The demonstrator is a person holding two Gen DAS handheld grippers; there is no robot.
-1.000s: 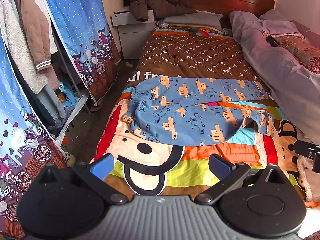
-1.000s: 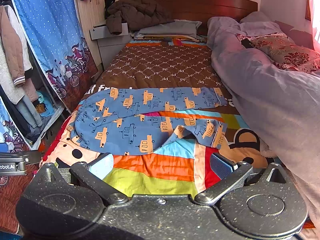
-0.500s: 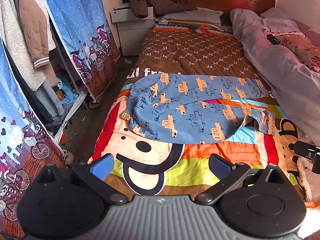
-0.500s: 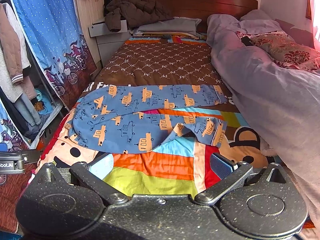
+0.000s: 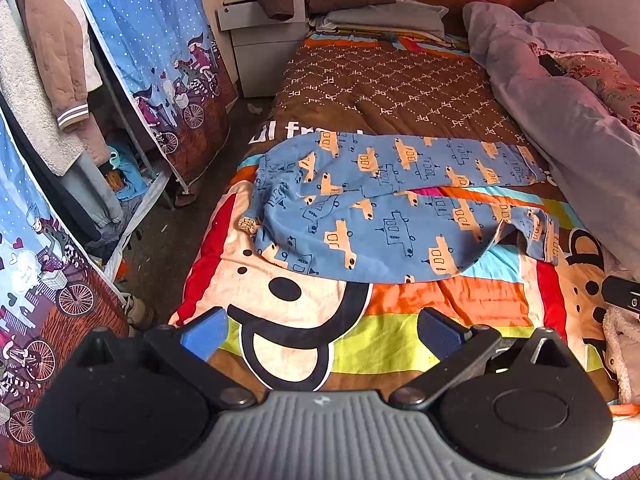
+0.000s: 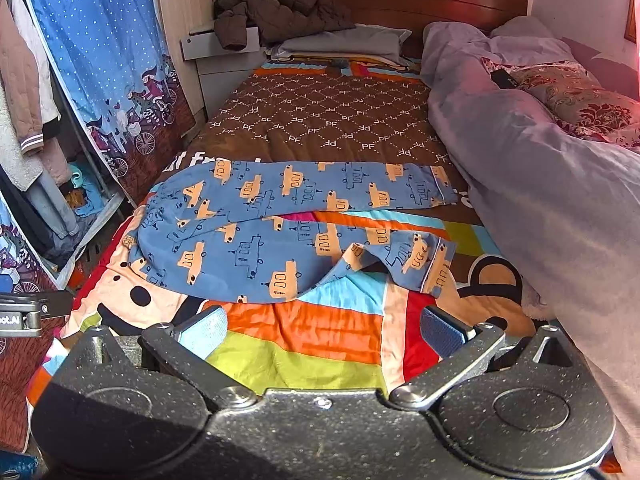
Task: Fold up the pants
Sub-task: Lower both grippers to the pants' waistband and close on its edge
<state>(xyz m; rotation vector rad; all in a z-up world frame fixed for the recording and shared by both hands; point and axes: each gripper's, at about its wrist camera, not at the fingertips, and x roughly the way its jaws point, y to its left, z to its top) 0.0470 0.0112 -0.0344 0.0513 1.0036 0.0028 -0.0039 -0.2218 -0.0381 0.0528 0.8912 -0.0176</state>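
**Pants spread across the bed, both grippers empty above its foot**

The blue pants [image 5: 384, 208] with orange vehicle prints lie unfolded across the bed [image 5: 384, 92], waistband toward the left edge and 2 legs running toward the right edge. The far leg lies flat on the brown quilt [image 6: 328, 120]; the near leg lies on the striped cartoon blanket [image 5: 400, 344], its cuff end rumpled and turned over near the grey duvet [image 6: 560, 208].

The left gripper [image 5: 320, 330] hangs over the foot of the bed with its fingers spread wide and nothing between them. The right gripper [image 6: 322, 330] is likewise spread wide and empty, well short of the pants.

The left wrist view takes in more of the floor and the clothes rack [image 5: 48, 92] beside the left edge, and catches part of the other gripper at its right border. The right wrist view shows the flowered pillow [image 6: 580, 100] and more of the duvet, plus the brown jacket [image 6: 272, 8] piled on the white nightstand [image 6: 216, 64].
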